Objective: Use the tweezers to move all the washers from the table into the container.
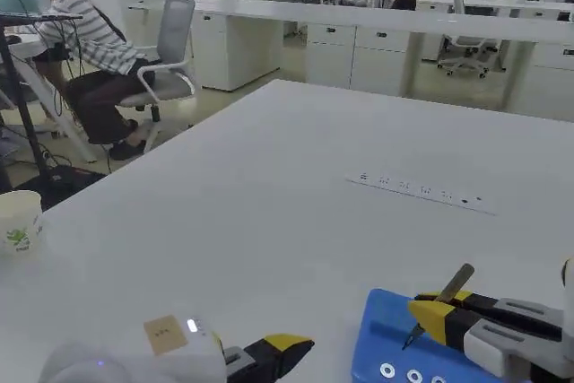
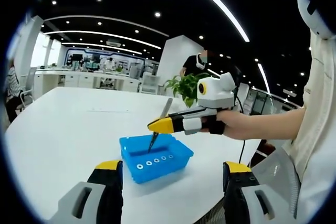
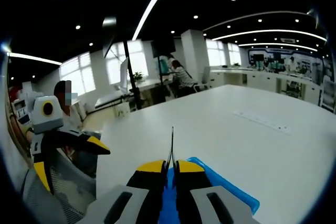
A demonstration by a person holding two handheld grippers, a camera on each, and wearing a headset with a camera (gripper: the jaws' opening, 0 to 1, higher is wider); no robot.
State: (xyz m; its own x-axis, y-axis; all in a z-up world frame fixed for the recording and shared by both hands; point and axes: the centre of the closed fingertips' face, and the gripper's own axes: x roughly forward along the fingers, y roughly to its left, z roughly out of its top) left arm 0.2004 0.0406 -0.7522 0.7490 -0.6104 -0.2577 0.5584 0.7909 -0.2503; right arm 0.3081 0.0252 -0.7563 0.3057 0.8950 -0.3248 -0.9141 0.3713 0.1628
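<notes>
In the blue plastic container [image 1: 381, 320], small metal washers [image 1: 413, 375] lie at six o'clock from the right claw [image 1: 427, 314], clenched on slim tweezers [image 1: 457, 282]; left claw [image 2: 171, 167] gapes empty.

Slim metal tweezers [image 2: 166, 108] tilt tip-down over a blue container [image 2: 169, 169] on the desk [image 2: 63, 129], holding a row of silver washers [image 2: 155, 161].

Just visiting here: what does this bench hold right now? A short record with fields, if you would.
container: blue plastic tray on the white table
washers: small metal rings in a row inside the tray
tweezers: thin metal tweezers, tip down over the tray
right gripper: jaws shut on the tweezers
left gripper: jaws open, holding nothing
aside: white paper cup
</notes>
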